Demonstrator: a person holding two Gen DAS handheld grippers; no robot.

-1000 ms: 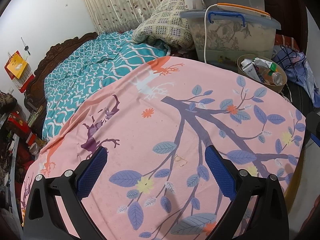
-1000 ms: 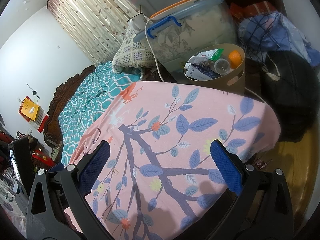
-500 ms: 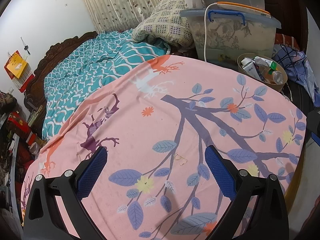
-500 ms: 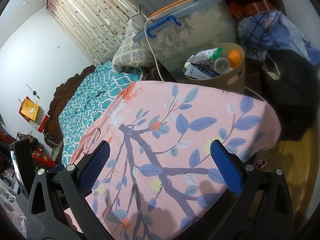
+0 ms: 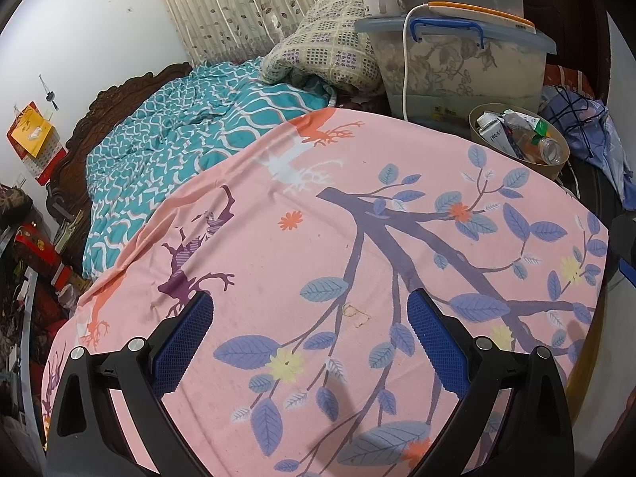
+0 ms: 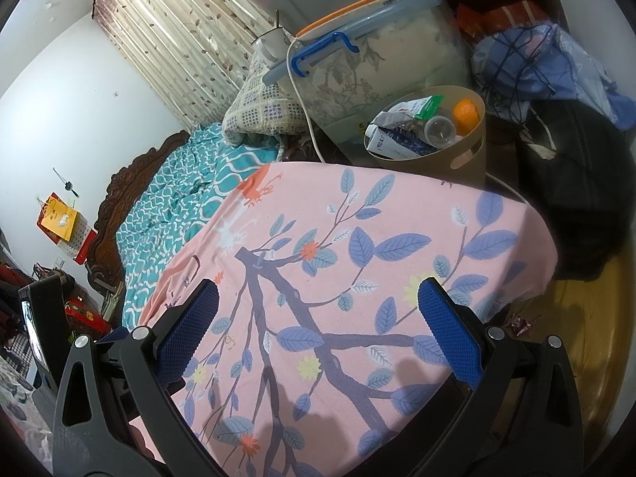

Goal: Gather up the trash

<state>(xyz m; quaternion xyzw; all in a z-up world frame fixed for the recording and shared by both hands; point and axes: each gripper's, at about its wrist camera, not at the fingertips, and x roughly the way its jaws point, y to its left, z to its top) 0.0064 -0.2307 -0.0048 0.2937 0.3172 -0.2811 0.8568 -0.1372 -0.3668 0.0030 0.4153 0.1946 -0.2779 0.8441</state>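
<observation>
Hovering over pink leaf-print sheet (image 5: 357, 238): left tongs (image 5: 310, 318) spread wide, nothing between blue pads. Right tongs (image 6: 318, 310) same, spread and empty. Tan bin (image 6: 469, 159) stands off far edge of sheet, beside clear storage box (image 5: 457, 75). Trash inside bin: milk carton (image 6: 393, 143), clear bottle (image 5: 550, 149), green-white wrapper (image 6: 427, 105), orange item (image 6: 465, 113). Teal quilt (image 5: 179, 147) beyond sheet.
</observation>
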